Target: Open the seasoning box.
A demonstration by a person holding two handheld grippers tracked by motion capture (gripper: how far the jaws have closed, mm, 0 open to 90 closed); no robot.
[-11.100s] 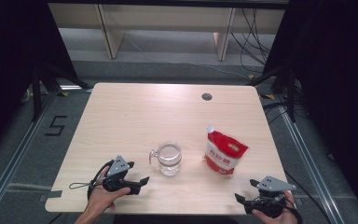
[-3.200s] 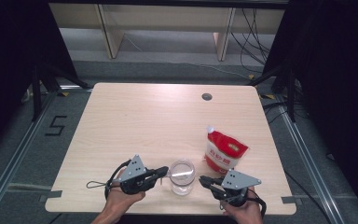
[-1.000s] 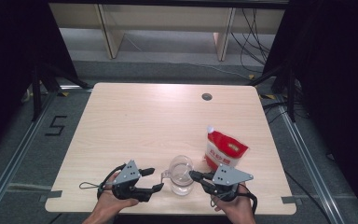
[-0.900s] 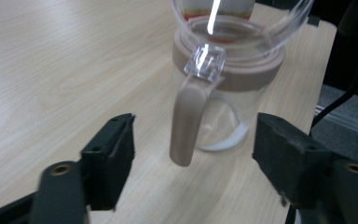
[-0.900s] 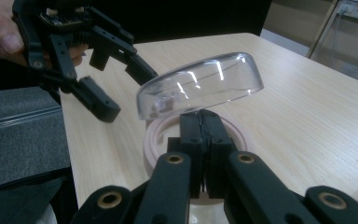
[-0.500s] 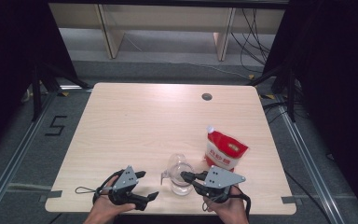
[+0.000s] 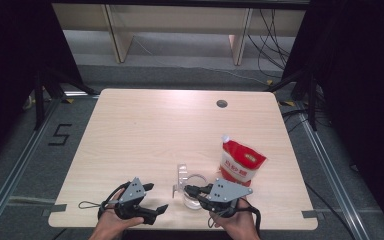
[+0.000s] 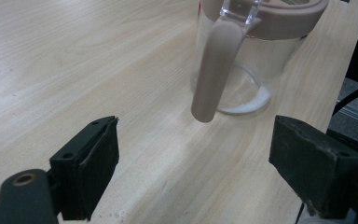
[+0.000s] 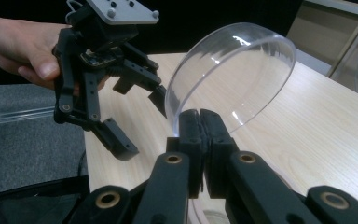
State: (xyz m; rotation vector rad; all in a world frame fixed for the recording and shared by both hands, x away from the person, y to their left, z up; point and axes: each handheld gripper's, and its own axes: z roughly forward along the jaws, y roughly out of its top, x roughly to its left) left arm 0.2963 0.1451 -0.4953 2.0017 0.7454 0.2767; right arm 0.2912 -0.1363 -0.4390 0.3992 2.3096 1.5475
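Right hand-held gripper point(image 9: 199, 122) clamps clear lid point(image 9: 233, 74) edge; left hand-held gripper point(image 8: 193, 158) gapes empty beside jug point(image 8: 256, 51), near table point(image 7: 145, 130) front edge.

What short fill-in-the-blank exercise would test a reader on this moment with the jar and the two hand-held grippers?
1. The right hand-held gripper is shut on the jar's clear ____.
2. The left hand-held gripper has its jaws ____, nothing between them.
3. The red pouch stands to the ____ of the glass jar in the high view.

Missing words: lid; open; right
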